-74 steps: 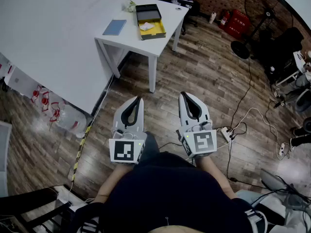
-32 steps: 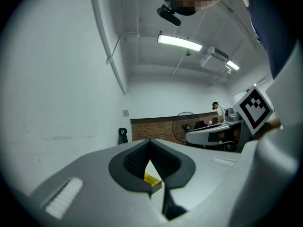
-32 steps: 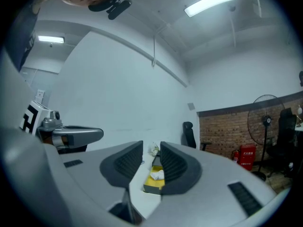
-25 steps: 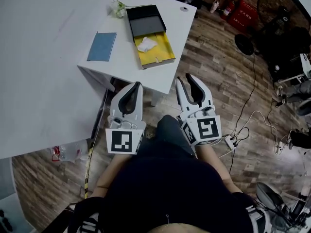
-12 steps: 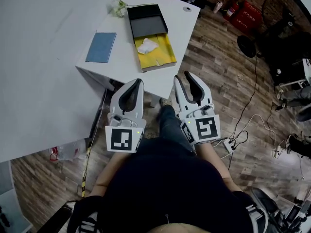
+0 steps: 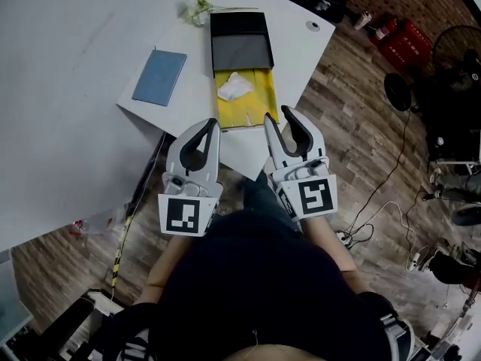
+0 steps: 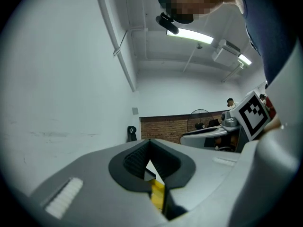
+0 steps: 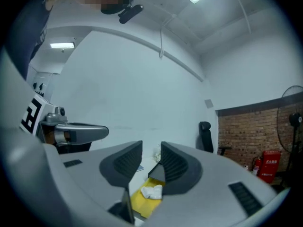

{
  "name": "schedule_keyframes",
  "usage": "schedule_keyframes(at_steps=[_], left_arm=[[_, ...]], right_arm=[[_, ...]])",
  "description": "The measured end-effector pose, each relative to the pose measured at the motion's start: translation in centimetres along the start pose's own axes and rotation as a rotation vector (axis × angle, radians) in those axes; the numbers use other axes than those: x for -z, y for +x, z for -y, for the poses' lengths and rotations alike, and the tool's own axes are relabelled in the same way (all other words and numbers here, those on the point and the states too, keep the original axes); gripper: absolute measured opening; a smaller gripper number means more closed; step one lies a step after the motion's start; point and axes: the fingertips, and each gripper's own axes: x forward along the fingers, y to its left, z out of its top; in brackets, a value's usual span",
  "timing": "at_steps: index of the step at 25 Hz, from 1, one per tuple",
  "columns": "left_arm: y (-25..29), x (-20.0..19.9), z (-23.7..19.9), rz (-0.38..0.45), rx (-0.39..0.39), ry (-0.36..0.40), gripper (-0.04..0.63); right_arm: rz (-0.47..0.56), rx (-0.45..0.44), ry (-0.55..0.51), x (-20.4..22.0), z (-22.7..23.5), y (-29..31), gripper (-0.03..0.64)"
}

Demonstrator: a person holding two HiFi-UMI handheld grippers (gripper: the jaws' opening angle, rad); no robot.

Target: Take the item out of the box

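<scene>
The crumpled white item (image 6: 235,87) looks soft and light, like tissue or cloth. It should squash rather than slip, so a pinch across its bunched middle seems best. It lies loose in the box's yellow tray (image 6: 259,100), just by the black sleeve (image 6: 240,40), and the tray's free end reaches toward the table's (image 6: 301,43) near edge. By that edge the right gripper (image 6: 276,115) has just been opening its jaws, with nothing between them, and the left gripper (image 6: 213,125) has its jaws together, empty.

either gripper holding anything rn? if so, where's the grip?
Nothing is held. Left gripper is shut and empty; right gripper has just been opening, nothing between its fingers. The white item lies in the yellow box.
</scene>
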Motion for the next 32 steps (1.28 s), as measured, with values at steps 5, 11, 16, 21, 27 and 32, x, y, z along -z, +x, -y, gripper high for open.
schedule_keyframes(at_steps=[5, 11, 16, 21, 27, 32], left_arm=[[4.0, 0.5, -1.4, -0.021, -0.069, 0.004, 0.009], [7.8, 0.7, -1.9, -0.029, -0.161, 0.011, 0.009], [9.5, 1.1, -2.4, -0.041, -0.259, 0.009, 0.009], [9.8, 1.9, -3.4, -0.061, -0.334, 0.015, 0.009], [9.8, 3.6, -4.1, -0.095, -0.361, 0.024, 0.009], [9.8, 5.4, -4.8, -0.133, -0.326, 0.030, 0.009]], right_arm=[[-0.033, -0.093, 0.009, 1.4, 2.5, 4.2, 0.106], [-0.064, -0.217, -0.009, 2.8, 4.9, 7.5, 0.106], [-0.080, -0.318, -0.010, 3.6, 6.3, 9.7, 0.106], [-0.085, -0.410, -0.022, 4.8, 6.1, 11.2, 0.106], [-0.147, -0.485, -0.023, 8.1, 5.0, 12.8, 0.106], [-0.211, -0.524, -0.041, 10.9, 3.8, 14.2, 0.106]])
